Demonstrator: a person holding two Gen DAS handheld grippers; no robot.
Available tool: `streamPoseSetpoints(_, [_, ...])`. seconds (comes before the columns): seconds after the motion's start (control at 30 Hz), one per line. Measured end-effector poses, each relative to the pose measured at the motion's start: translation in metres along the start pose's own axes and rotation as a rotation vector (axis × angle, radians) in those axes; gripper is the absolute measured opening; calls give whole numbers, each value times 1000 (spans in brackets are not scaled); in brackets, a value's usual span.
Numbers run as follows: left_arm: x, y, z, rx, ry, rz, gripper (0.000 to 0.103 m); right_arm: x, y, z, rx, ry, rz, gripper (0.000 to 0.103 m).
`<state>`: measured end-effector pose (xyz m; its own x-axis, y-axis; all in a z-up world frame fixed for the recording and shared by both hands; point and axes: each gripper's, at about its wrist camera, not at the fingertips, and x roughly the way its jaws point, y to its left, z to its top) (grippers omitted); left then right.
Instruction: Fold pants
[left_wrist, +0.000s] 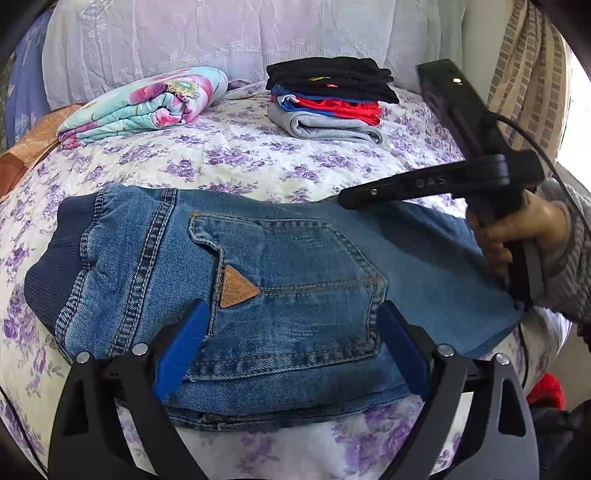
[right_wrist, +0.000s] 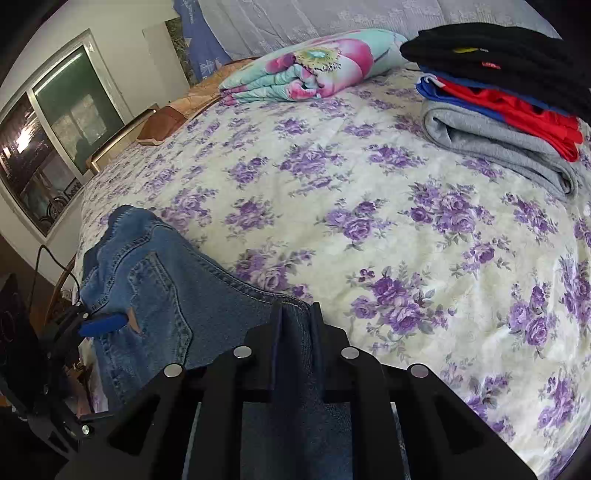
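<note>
Left wrist view: left gripper low over the jeans, blue fingers spread wide either side of the back pocket; jaws apart, holding nothing, probably steadying the seat end.
Right wrist view: right gripper with jaws closed on a pinch of denim, cloth running up between the fingers; likely holding the leg end to carry it over.
Jeans: at the near edge of the bed, folded lengthwise, waistband to the left.
Stage: fold looks partway done.
Farther back: stack of folded clothes, probable destination; floral quilt beside it.
</note>
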<state>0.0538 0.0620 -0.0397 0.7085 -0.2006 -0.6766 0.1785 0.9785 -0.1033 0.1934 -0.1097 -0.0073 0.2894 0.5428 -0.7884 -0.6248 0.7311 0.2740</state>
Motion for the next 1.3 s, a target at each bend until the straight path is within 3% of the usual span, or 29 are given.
streamPoseSetpoints(0.13, [1, 0, 2, -10, 11, 8, 89, 3, 0, 0, -1, -5, -17, 19])
streamPoseSetpoints(0.27, [-6, 9, 10, -91, 10, -14, 89, -40, 21, -5, -53, -162, -16, 21])
streamPoseSetpoints(0.37, [-11, 13, 16, -148, 2, -7, 84, -35, 33, -13, -85, -118, 31, 23])
streamPoseSetpoints(0.43, [-14, 12, 18, -159, -15, 79, 84, -4, 29, -20, -71, -7, 36, 27])
streamPoseSetpoints(0.53, [-17, 17, 20, -180, -6, 148, 85, -10, 24, -21, -22, -42, 74, 27])
streamPoseSetpoints(0.63, [-5, 21, 20, -160, 42, 178, 85, -32, 27, -23, -10, -125, 84, 46])
streamPoseSetpoints(0.73, [5, 10, 15, -88, 47, 248, 91, -19, 27, -29, -20, -77, 76, 59])
streamPoseSetpoints(0.83, [9, 1, 10, -41, 29, 309, 93, -21, 27, -27, -14, -72, 75, 59])
streamPoseSetpoints(1.0, [5, 5, 11, -72, 21, 301, 93, -32, 17, -40, 38, -129, 91, 61])
streamPoseSetpoints(1.07, [4, 4, 12, -79, 16, 301, 93, -42, 11, -49, 64, -166, 86, 68])
streamPoseSetpoints(1.3, [3, 2, 13, -93, 7, 309, 93, -85, -20, -84, 192, -270, 71, 70])
